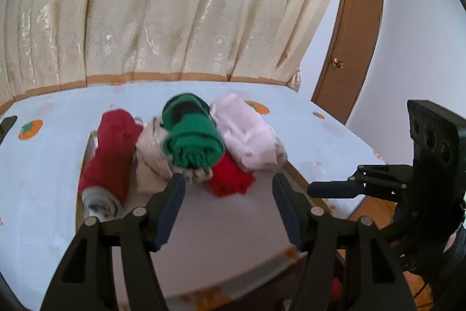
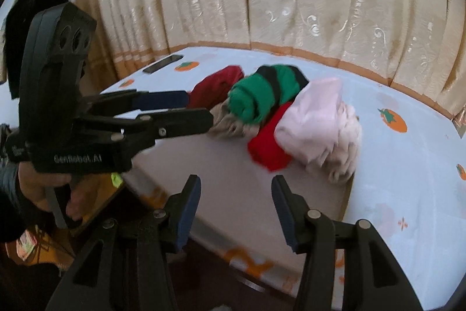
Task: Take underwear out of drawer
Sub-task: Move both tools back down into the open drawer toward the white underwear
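While both grippers gape empty | underwear rolls [image 1: 192,136] mid-tray [image 1: 233,223] | near tray half bare

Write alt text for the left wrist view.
The left hand-held gripper hangs open and empty before a pile of rolled garments: dark red roll, beige roll, green roll, bright red roll, pink roll. The right hand-held gripper shows at right.

We see the beige roll [image 2: 230,123] blurred at nine o'clock of the red roll [image 2: 269,146], partly hidden under the green roll [image 2: 262,95].
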Available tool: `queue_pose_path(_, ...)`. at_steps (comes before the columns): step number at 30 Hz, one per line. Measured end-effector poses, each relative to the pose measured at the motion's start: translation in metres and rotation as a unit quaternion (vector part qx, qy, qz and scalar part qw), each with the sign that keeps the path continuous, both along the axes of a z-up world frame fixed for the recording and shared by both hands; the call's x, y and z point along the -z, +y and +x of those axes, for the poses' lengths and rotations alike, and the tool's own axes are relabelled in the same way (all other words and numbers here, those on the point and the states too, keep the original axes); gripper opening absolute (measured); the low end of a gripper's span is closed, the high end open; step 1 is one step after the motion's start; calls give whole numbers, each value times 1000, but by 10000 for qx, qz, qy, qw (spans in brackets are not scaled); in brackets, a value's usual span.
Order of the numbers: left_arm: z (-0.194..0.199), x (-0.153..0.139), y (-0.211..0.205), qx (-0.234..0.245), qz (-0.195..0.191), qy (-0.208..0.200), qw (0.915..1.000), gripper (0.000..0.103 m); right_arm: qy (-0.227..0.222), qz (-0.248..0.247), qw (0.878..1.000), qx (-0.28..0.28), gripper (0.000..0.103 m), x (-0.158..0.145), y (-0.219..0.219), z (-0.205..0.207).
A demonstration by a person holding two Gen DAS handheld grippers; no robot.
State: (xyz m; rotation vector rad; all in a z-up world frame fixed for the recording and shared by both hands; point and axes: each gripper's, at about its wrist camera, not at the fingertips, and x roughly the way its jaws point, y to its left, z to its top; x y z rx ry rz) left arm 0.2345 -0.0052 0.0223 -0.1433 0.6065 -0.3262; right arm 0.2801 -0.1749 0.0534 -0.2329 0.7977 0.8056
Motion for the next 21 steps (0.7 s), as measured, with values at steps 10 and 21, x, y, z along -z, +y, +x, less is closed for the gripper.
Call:
queue_pose_path(10, -42, 16, -6, 246, 397, 23, 9989, 63, 122, -316, 9994, -75, 54, 25, -31, -46)
queue_pose_path(21, -88, 47, -15, 616, 869, 187, 9941, 63, 511, -1025, 9934, -58, 54, 65, -61, -85)
